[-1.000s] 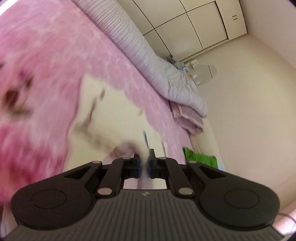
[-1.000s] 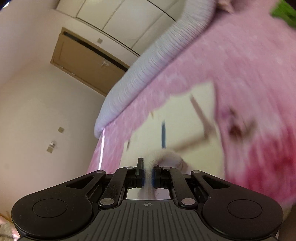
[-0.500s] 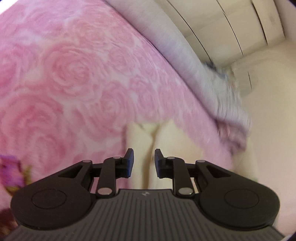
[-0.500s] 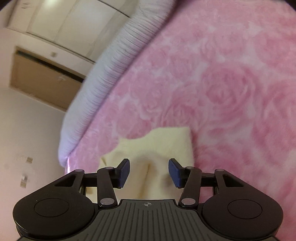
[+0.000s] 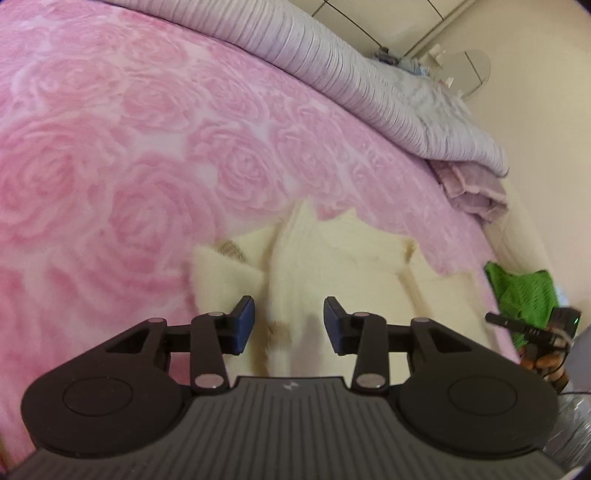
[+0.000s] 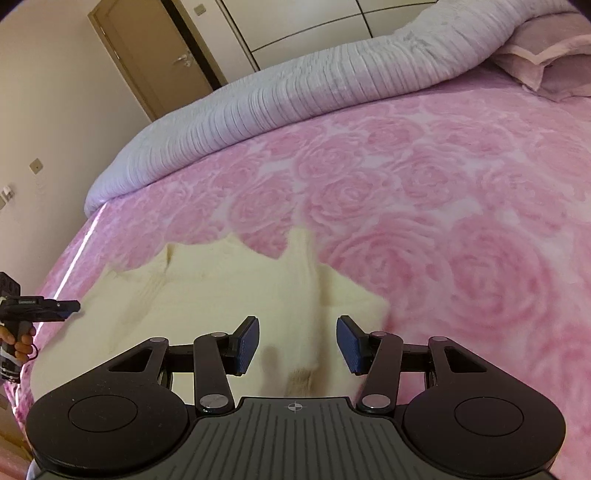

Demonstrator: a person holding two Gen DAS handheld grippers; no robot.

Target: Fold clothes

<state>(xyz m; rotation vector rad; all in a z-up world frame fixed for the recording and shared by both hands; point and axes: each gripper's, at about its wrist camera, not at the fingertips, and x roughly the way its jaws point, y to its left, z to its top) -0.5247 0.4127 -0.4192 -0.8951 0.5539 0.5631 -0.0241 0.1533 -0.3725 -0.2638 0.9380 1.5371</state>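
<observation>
The left gripper (image 5: 289, 323) was seen with its jaws opening, blue pads clear of the cloth; a raised ridge of the cream garment (image 5: 332, 266) lay between them, unpressed. The right gripper (image 6: 297, 343) was likewise held released, its pads apart over a fold of the same cream garment (image 6: 229, 291), which was spread near one edge of the pink rose-patterned bedspread (image 6: 424, 192).

Only in the left wrist view were a green cloth (image 5: 521, 288) at the bed's edge and a round glass table (image 5: 469, 70) shown; there the right gripper and the hand (image 5: 546, 360) bearing it were seen at the frame's side. Only in the right wrist view were a brown door (image 6: 155, 55) and wall switches (image 6: 36, 166) shown, with the left gripper (image 6: 72, 306) at the picture's left edge.

A ribbed lilac duvet (image 6: 295, 88) was rolled along the bed's far side, beside a folded mauve blanket (image 5: 476, 192). Panelled white wardrobes (image 6: 314, 22) stood behind. The garment appeared soft and fleecy, with tan patches near the jaws.
</observation>
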